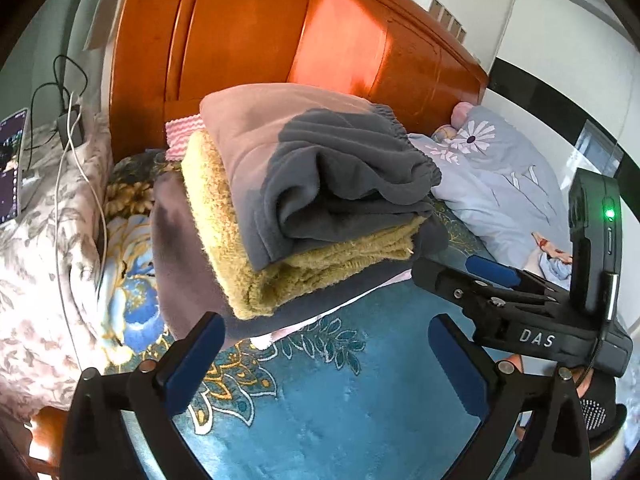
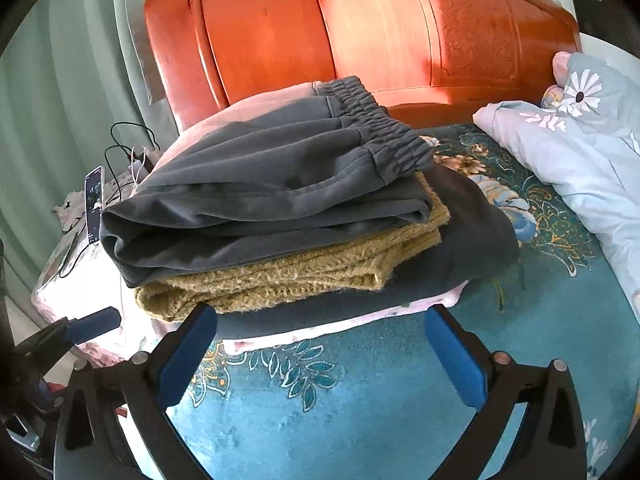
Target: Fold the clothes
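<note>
**Q:** So where's everything sitting right now?

**A:** You're hovering both claws just in front of the stack on the bed (image 2: 360, 420). The left claw (image 1: 326, 354) is spread wide with nothing between its blue pads, and the right claw (image 2: 320, 344) is the same, wide apart and empty. The grey sweatpants (image 2: 264, 188) are lying folded on top of the mustard knit sweater (image 2: 288, 280), which is sitting on a dark grey garment (image 2: 476, 236), with something pale pink (image 2: 360, 322) peeking out underneath. The whole pile is resting near the orange headboard (image 2: 360, 32), well apart from the floral duvet (image 2: 580, 148).

**Q:** Looks done-ish?

**A:** I'm guessing you're letting go after placing the pants. The thing is, the pants are looking a bit lumpy along the near fold and hanging slightly past the sweater on the left.

**Q:** Tips?

**A:** If you're tidying, I'd be coming in low and level from both ends, nudging the overhang inward instead of pinching the top layer, since fleece drags the knit with it. Keep the claws clear of the sweater's fuzzy edge so you're not snagging it.
</note>
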